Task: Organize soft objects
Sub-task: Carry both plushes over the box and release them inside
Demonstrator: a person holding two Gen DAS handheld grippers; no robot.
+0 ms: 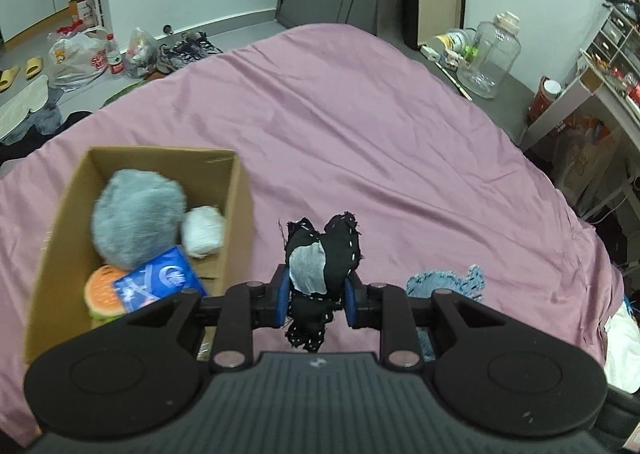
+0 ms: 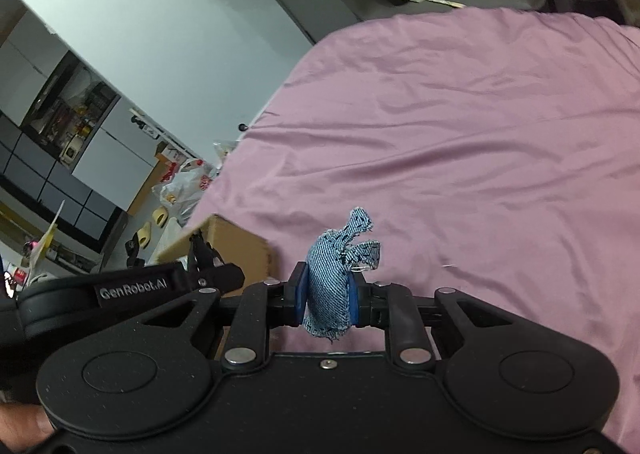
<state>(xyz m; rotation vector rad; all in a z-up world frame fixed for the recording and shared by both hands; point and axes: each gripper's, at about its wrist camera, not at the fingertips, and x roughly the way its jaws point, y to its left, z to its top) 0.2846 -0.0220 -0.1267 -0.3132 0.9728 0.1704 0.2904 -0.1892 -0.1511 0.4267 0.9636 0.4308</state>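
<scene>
My left gripper [image 1: 317, 296] is shut on a black stitched cloth toy [image 1: 324, 254] with a grey patch, held above the pink bedsheet [image 1: 360, 126] just right of a cardboard box [image 1: 236, 190]. Inside the box lie a grey fluffy ball [image 1: 136, 210], a white rolled cloth [image 1: 202, 230], a blue packet [image 1: 160, 282] and an orange burger plush [image 1: 102, 290]. My right gripper [image 2: 326, 298] is shut on a blue denim toy [image 2: 332, 278], which shows in the left wrist view as the denim toy [image 1: 448, 280] right of the left gripper. The box corner [image 2: 236, 242] sits left of the right gripper.
The bed fills most of both views. A clear jar [image 1: 490, 54] and small items stand on a dark surface beyond the bed's far right corner. White shelves [image 1: 600, 74] stand at right. Plastic bags [image 1: 80, 54], shoes and slippers lie on the floor at left.
</scene>
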